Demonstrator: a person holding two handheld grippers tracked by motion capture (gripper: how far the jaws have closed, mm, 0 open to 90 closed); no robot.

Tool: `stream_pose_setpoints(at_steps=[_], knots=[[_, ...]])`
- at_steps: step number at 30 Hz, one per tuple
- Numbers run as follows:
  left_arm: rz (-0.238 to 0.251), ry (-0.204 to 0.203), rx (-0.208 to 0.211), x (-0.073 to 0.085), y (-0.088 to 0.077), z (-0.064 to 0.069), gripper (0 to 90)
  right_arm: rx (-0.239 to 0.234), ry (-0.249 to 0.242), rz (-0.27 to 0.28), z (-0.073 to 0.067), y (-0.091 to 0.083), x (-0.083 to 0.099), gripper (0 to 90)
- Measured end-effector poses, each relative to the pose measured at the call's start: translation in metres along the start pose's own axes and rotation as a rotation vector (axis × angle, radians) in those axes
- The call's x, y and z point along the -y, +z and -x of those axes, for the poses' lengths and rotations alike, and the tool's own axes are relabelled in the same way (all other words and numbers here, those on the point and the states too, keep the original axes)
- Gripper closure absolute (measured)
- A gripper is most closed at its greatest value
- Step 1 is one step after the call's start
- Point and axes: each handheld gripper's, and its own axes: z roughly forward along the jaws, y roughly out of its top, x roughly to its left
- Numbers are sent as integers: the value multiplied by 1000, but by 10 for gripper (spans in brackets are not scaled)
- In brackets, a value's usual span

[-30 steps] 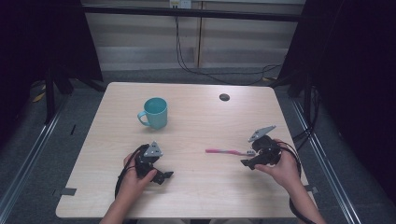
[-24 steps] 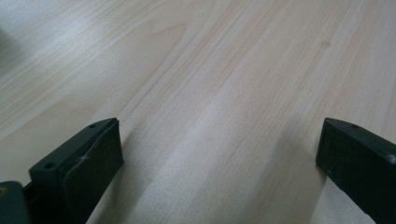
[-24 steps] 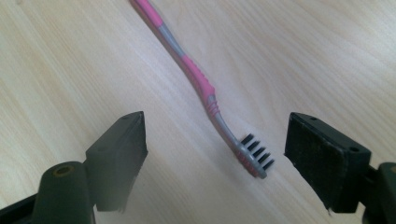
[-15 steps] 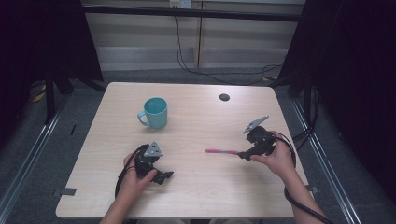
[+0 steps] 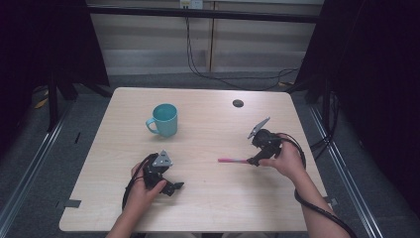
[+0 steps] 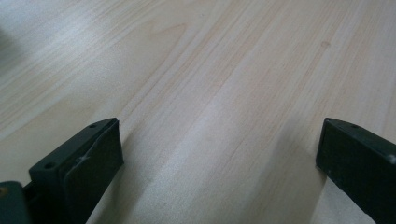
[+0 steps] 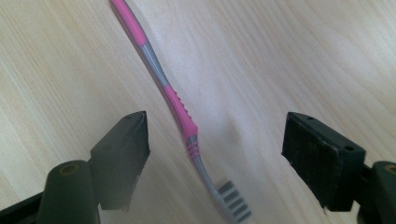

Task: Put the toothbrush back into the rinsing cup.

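- The right claw [image 5: 253, 161] is hovering low over the brush end of the pink and grey toothbrush [image 5: 232, 160], its jaws standing wide apart and closing in slightly, with neither pad touching the toothbrush.
- In the right gripper view the toothbrush [image 7: 177, 109] is lying flat on the desk [image 7: 289, 56] between the two black jaws, its bristle head nearest the camera and its pink handle running away from it.
- The right hand [image 5: 285, 161] is holding that claw just on the far side of the brush end from the handle.
- The left claw [image 5: 173, 187] is resting on the desk [image 5: 208, 208], well apart from the toothbrush and on the handle's side of it, its jaws standing wide open with nothing but bare wood between them.
- The left hand [image 5: 141, 186] is gripping its body from below.
- A teal mug [image 5: 164, 119] is standing upright, well apart from the toothbrush, farther up the desk beyond the handle's tip.
- A small dark round disc [image 5: 237, 103] is lying farther up the desk from the toothbrush, near the far edge.
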Motion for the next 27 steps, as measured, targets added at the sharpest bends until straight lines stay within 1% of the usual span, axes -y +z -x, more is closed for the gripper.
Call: stream_pose_setpoints(at_steps=[2,3,4,6,7,8,12,14,18,20,21,22,23,26,27], knots=[[2,-1,-1,0,0,0,3,-3,-18,-18,-1,2,-3,242],[0,0,-1,0,0,0,3,-1,-34,-21,-1,3,-4,253],[1,-1,-1,0,0,0,3,-3,-33,-29,-2,4,-5,256],[0,0,-1,0,0,0,3,-8,-60,-30,-1,6,-7,276],[2,-1,0,0,0,0,2,-11,-54,-36,-2,6,-8,296],[0,-1,-1,0,0,0,2,-17,-61,-37,-1,6,-8,307],[0,-1,-1,0,0,0,3,-26,-64,-58,1,7,-10,317],[2,-1,-1,0,0,0,3,-31,-72,-54,2,8,-10,339],[0,-1,-1,0,0,0,3,-32,-89,-79,3,9,-12,358],[1,-1,-1,0,0,0,3,-31,-113,-89,4,10,-13,372],[0,-1,-2,0,0,0,3,-30,-116,-94,4,11,-14,381],[0,-1,-1,0,0,0,3,-32,-101,-105,3,11,-14,387],[0,-1,-1,0,0,0,3,-30,-121,-102,4,12,-15,392],[0,-1,-1,0,0,0,2,-33,-126,-121,3,13,-16,398],[3,-2,-1,0,0,0,3,-36,-136,-127,4,13,-17,413]])
